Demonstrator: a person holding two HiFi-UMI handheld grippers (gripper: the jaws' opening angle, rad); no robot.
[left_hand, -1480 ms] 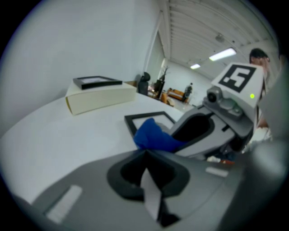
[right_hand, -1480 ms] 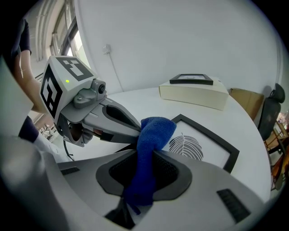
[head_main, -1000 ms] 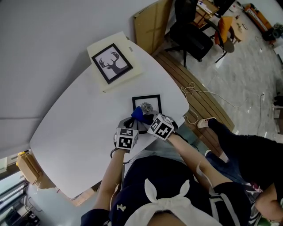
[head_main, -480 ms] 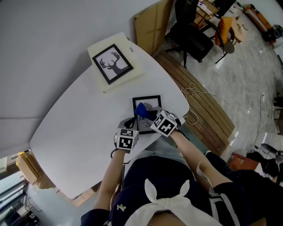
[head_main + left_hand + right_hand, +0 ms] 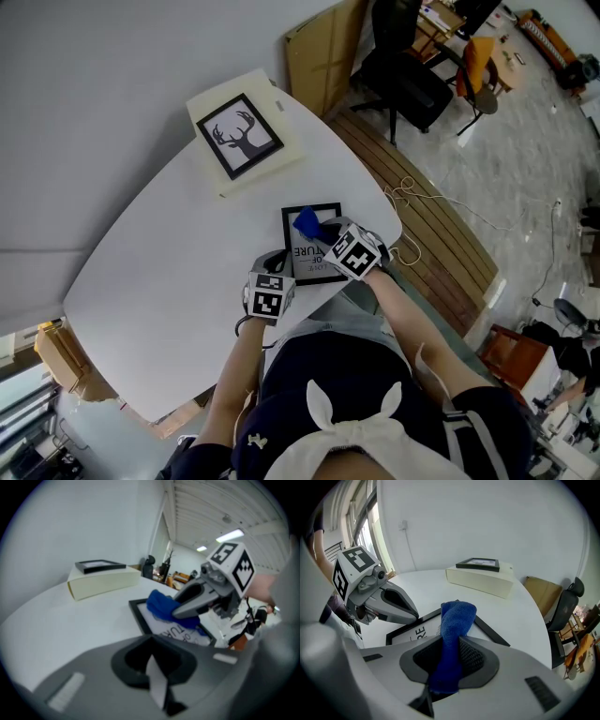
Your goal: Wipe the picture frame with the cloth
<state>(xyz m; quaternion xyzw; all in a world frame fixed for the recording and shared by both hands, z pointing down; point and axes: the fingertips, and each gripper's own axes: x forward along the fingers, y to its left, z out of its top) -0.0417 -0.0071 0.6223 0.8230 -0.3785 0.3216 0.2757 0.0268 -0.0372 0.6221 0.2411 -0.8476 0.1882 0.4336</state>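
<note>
Black rectangular picture frame (image 5: pixel 305 255) lay flat. Right gripper (image 5: pixel 449 665) clamped the blue terry cloth (image 5: pixel 306 223) at its 12 o'clock end for wiping. Left gripper (image 5: pixel 157 691), jaws together, sat at 7 o'clock, probably bracing.

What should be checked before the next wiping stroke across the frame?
1. Cloth clamped in the right gripper: ok; it sits pinched between the jaws.
2. Cloth over the picture frame: ok; its free end lies above the glass.
3. Frame flat on the table: ok.
4. Left gripper steadying the frame: cannot tell; its shut jaws point at the near-left edge, but contact is not visible.
5. Path ahead free: ok; the deer picture on its box stands well apart.
</note>
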